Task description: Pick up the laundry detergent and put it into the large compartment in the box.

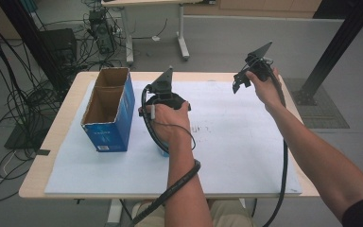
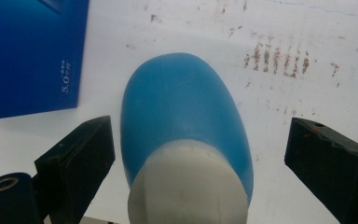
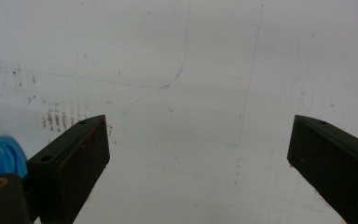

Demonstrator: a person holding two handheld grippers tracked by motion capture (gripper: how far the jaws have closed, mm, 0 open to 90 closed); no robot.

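White-capped blue bottle [image 2: 186, 154] lies on white sheet [image 1: 236, 142] beside blue carton [image 1: 109, 111], between wide-open left gripper [image 2: 198, 154] jaws, untouched. Right gripper [image 3: 198, 154] hangs wide open, empty, well apart. Risk: rounded body may roll or squirt out if jaws close off-centre.

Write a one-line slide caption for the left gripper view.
Open left gripper straddles a blue bottle lying beside a blue box.

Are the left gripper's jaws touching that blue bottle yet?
Apart. The left gripper view shows white surface between each jaw of the left gripper and the blue bottle, on both sides.
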